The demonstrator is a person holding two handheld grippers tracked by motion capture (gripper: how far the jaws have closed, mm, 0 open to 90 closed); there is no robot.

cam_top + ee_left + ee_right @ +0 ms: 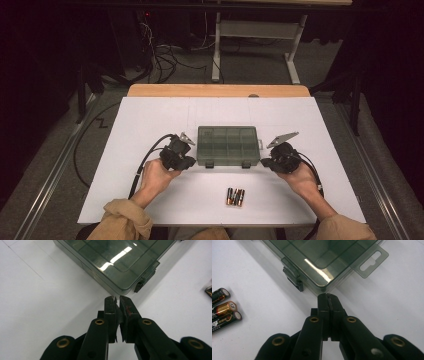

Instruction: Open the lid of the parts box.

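Your left gripper [191, 161] sat at the near left corner of the organiser box [228, 145], jaws together with nothing between them. In the left gripper view the tips [116, 299] stopped just short of that corner; I couldn't tell if they touched it. The pads [126, 308] looked worn, with a reddish mark on one.

Your right gripper [266, 162] mirrored it at the near right corner, jaws pressed flat together, nothing held. In the right gripper view its tips [328, 296] were right at the corner of the box [322, 262], contact unclear.

The box lay flat in the middle of the white table [145, 115], lid down, smoky clear plastic with compartment dividers visible through it. Both dark latches [209, 164] on the near edge faced you and looked fastened. The hang tab [369, 261] stuck out from the right end.

Batteries [235, 197] lay side by side in a tight cluster nearer to you than the box, right of centre, well apart from both grippers. The right gripper view showed three of them [223, 308] at its left edge.
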